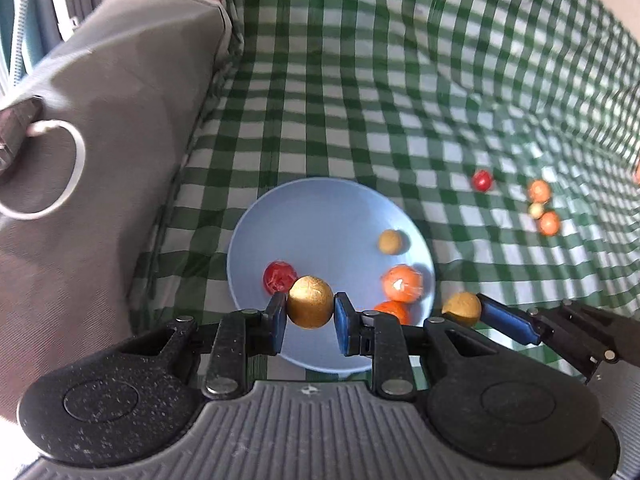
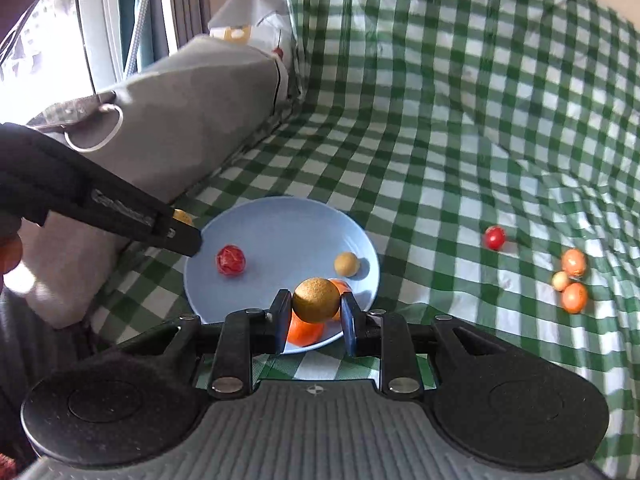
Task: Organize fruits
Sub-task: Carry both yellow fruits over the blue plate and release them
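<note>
Both tongs carry fruit: our left gripper point(image 1: 310, 312) is clamped on a brown ball point(image 1: 310, 307) above the near part of the blue plate point(image 1: 320, 208), and our right gripper point(image 2: 315, 307) pinches another brown ball point(image 2: 315, 300) over the plate's near rim, so each drop goes straight down.

A round golden-brown fruit point(image 1: 310, 307) is being held above the near edge of a shallow light-blue plate point(image 1: 320, 208). A second golden-brown fruit point(image 2: 315, 299) is being held over the plate's near rim. A wrinkled red fruit point(image 1: 279, 277), a small tan fruit point(image 1: 390, 241) and two orange fruits point(image 1: 401, 283) are lying inside. A red cherry-like fruit point(image 1: 481, 180) and three small orange and pale fruits point(image 1: 541, 207) are lying clustered on green checked cloth point(image 1: 360, 80), well apart.
</note>
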`<state>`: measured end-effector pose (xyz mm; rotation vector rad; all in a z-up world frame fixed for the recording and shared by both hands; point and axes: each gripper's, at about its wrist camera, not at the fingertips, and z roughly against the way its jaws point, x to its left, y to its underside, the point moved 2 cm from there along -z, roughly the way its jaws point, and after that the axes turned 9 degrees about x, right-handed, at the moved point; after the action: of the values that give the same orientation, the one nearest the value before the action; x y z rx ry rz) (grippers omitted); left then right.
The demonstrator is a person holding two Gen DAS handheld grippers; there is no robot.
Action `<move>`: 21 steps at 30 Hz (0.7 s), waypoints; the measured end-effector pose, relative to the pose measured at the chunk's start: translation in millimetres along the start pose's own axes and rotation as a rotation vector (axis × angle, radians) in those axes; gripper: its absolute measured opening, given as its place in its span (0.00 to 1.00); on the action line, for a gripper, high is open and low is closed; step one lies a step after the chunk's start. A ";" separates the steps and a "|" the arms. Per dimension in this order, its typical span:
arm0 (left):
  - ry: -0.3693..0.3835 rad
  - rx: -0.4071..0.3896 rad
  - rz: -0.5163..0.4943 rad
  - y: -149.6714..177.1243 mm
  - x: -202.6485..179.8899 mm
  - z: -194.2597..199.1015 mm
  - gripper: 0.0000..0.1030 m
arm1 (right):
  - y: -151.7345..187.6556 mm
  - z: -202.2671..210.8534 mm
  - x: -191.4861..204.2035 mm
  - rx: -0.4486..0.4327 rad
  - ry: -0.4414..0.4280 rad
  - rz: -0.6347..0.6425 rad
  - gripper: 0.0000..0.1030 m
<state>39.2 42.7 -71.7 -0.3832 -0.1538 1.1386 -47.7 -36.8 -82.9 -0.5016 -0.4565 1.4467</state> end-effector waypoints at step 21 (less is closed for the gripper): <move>-0.034 -0.097 0.037 -0.8 17.4 15.4 1.00 | -29.2 -34.0 -12.1 0.082 -0.030 0.010 0.86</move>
<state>42.3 61.5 -58.5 -0.4546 -0.2330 1.1777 -5.2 -52.1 -93.6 -0.4172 -0.4173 1.4779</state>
